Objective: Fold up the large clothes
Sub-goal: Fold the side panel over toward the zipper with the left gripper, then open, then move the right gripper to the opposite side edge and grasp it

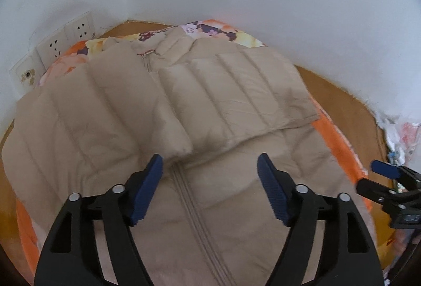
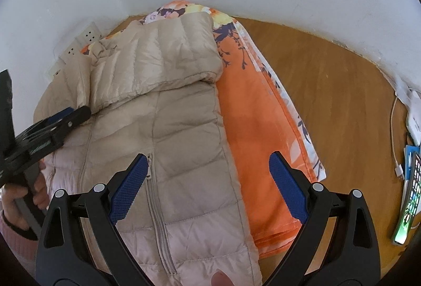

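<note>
The beige puffer jacket [image 1: 168, 112] lies on an orange flowered cloth [image 2: 252, 128] over the wooden table [image 2: 329, 91], one sleeve [image 1: 236, 91] folded across its chest. The left gripper [image 1: 210, 167] stands with jaws apart above the zipper [image 1: 194, 220], holding nothing. The right gripper [image 2: 208, 167] (also spread wide and empty) hangs over the jacket's edge. A phone [image 2: 410, 196] and a cable [image 2: 394, 144] lie at the table's side.

orange floral cloth [image 2: 252, 128] on wooden table [image 2: 329, 91], wall sockets [image 1: 52, 46] back left, white charger cable [image 2: 394, 133] and lit phone [image 2: 411, 196] at right edge
</note>
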`<state>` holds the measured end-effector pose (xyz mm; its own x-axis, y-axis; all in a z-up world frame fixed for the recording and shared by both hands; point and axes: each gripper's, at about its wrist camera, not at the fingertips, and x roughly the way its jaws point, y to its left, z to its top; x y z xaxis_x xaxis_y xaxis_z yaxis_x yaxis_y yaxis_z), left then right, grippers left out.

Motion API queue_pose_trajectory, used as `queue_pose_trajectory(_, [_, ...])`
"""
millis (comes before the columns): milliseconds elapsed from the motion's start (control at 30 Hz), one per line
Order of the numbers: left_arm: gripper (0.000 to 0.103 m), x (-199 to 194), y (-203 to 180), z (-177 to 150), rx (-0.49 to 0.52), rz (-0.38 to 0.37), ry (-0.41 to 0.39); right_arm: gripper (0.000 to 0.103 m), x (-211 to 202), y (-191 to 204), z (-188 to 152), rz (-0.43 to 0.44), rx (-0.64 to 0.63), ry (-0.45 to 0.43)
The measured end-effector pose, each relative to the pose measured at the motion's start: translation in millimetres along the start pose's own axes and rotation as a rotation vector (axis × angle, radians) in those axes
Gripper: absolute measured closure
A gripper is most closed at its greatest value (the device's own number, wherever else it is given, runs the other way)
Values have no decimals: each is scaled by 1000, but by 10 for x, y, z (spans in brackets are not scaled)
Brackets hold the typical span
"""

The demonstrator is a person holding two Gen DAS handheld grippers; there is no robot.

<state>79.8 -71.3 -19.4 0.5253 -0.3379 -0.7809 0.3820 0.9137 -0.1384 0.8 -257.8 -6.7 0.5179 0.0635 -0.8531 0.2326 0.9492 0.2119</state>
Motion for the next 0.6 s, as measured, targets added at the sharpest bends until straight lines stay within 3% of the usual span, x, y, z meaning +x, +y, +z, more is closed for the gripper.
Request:
queue_pose_trajectory(267, [28,-335,58,-83,-30,52,-16,11,20,155,148,53,-61,-6])
queue_pose_trajectory(600, [28,-672,693,-359,-184,178,0,11,98,696,149,124,-175,13])
